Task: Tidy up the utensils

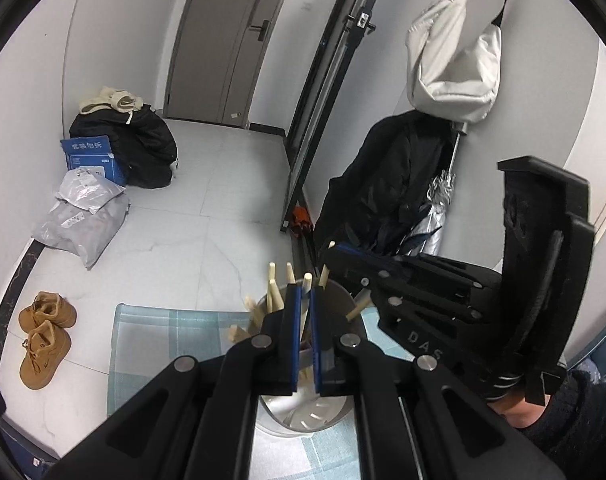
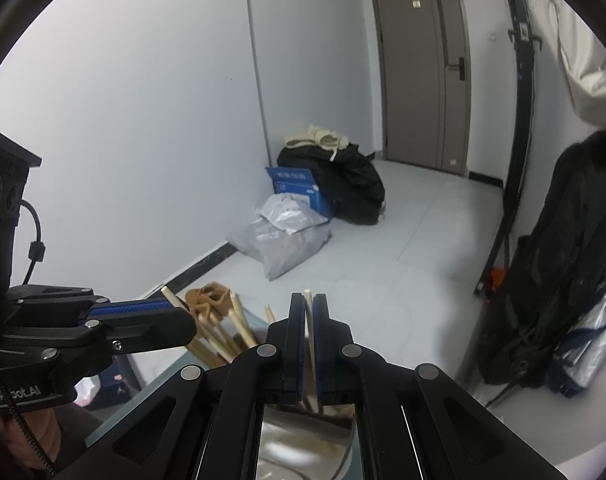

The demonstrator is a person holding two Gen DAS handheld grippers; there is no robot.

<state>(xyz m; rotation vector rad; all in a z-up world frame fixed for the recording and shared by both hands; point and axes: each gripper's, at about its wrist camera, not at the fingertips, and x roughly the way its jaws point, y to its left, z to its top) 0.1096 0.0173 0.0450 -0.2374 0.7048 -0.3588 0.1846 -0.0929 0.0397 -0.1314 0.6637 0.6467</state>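
A round metal utensil holder (image 1: 303, 412) stands on a teal checked cloth (image 1: 163, 332), with several wooden chopsticks (image 1: 277, 296) leaning in it. My left gripper (image 1: 306, 298) hangs right over the holder's mouth, shut on one upright chopstick (image 1: 307, 279). My right gripper (image 1: 331, 251) comes in from the right over the rim, with a chopstick tip poking out of its pads. In the right wrist view my right gripper (image 2: 309, 304) is shut on a thin chopstick (image 2: 309, 294) above the holder (image 2: 303, 440). My left gripper (image 2: 183, 312) reaches in from the left, gripping its stick.
Tan boots (image 1: 43, 336), grey parcels (image 1: 83, 220), a blue box (image 1: 91, 156) and a black jacket (image 1: 139, 140) lie on the tiled floor beyond the table. A dark coat (image 1: 387, 184), a folded umbrella (image 1: 435, 216) and a white bag (image 1: 451, 64) hang at right.
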